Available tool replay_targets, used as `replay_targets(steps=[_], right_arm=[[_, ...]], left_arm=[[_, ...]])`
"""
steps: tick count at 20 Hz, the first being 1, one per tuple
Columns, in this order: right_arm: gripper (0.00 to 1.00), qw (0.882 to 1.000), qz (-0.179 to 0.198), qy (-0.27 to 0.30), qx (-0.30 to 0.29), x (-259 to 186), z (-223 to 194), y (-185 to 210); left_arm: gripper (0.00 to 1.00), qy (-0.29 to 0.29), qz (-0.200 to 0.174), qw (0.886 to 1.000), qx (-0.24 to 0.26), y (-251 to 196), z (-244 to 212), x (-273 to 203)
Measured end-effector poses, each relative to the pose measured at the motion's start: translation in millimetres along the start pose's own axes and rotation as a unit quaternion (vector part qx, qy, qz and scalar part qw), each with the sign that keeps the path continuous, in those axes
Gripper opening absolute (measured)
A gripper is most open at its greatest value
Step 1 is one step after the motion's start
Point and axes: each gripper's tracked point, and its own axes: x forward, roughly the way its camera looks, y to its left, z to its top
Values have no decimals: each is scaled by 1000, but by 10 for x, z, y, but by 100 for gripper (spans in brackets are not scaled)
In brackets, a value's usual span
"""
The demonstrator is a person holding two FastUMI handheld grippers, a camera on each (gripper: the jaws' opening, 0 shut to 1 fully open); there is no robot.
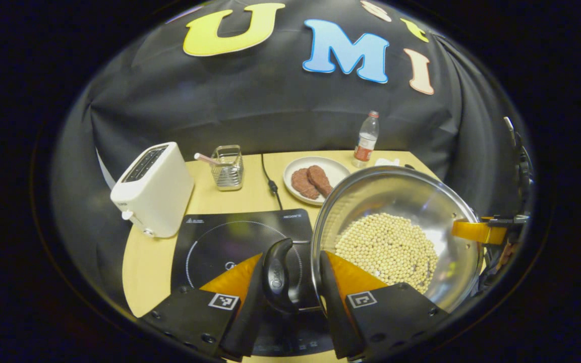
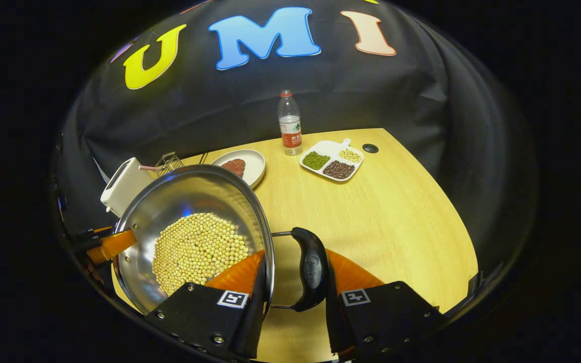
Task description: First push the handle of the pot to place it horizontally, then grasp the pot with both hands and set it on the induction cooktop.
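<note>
Tilted steel pot [image 1: 421, 212] of soybeans beside black induction cooktop [image 1: 220, 242].

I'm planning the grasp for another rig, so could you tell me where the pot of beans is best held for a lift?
By its two black side handles, one gripper from each side. The pot is wide, round and full of beans, so opposite holds keep it level. Both the left gripper and right gripper straddle a handle, one finger inside the rim.
</note>
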Motion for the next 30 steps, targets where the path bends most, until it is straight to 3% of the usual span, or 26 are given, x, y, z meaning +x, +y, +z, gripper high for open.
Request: replay_targets(steps=[2, 9, 11, 12, 27, 30], right_arm=[[52, 1000, 4, 2, 1, 15, -35, 158], [52, 1000, 19, 10, -4, 112, -137, 671], [52, 1000, 22, 12, -9, 140, -148, 783], [52, 1000, 23, 12, -11, 160, -143, 832], [52, 999, 40, 24, -16, 470, -214, 1606], [52, 999, 42, 28, -15, 554, -232, 1738]], left_arm=[[64, 3, 3, 1000, -2, 170, -20, -32], [60, 4, 18, 1000, -12, 757, -113, -107], [64, 6, 20, 1000, -19, 879, -146, -105], [60, 7, 21, 1000, -20, 934, -157, -101], [64, 11, 44, 998, -35, 1818, -233, -17], [60, 15, 47, 998, -39, 1992, -258, 43]])
